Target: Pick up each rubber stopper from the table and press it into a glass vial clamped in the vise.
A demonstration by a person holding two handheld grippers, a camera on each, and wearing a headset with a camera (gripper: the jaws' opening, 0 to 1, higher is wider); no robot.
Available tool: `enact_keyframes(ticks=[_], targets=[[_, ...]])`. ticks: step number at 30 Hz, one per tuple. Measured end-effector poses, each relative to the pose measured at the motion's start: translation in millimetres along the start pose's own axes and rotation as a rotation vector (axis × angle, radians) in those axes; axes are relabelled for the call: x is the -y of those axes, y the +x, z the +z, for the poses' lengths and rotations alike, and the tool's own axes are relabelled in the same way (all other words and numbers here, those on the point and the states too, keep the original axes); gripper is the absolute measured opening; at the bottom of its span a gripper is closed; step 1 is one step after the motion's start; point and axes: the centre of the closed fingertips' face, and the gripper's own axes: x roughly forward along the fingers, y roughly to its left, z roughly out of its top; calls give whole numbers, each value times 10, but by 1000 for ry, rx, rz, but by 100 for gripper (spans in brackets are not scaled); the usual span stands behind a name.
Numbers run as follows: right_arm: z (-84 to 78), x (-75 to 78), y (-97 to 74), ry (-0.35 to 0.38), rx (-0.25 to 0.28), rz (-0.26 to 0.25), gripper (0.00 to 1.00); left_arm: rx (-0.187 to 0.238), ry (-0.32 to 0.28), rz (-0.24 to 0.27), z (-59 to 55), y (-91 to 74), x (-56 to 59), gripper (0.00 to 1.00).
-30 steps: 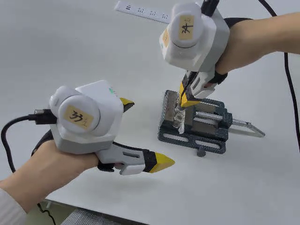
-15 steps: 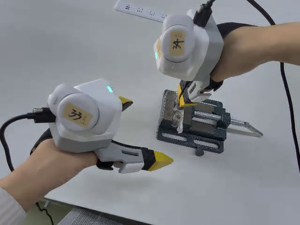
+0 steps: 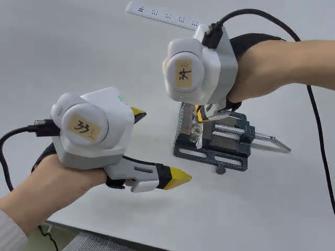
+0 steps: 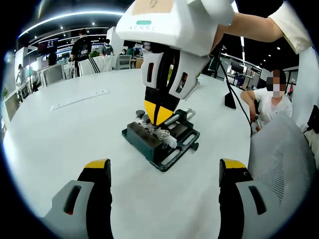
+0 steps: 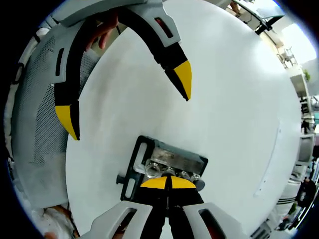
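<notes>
— What blocks the vise (image 3: 230, 144)?
— The right gripper (image 3: 200, 112) hangs straight over it, jaws together, tips down at its top. No way in from above.
— And the sides?
— Bare table (image 3: 78, 52) all round. The left gripper (image 3: 158, 145), jaws wide, sits well apart to the left. The handle (image 3: 272, 141) sticks out on the right, and a power strip (image 3: 162, 14) lies far behind.

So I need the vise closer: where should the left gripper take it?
Probably the slotted base flange along the vise's near side, coming low from the front: a thin lip facing the open left gripper, clear of the vials and right gripper.
</notes>
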Motion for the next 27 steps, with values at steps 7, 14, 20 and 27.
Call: enact_keyframes(ticks=[7,14,20,27], targets=[[-25,12,-6,52,74,38,0,-13,10,4,-4,-17,-20,88],[-39,1,-26,106,156,52,0,-10,8,14,25,-39,-56,88],[-44,0,-38,128,208,67,0,-7,10,14,38,-30,-54,88],[-32,7,-51,167,254,105,0,-11,8,15,18,-28,-65,88]])
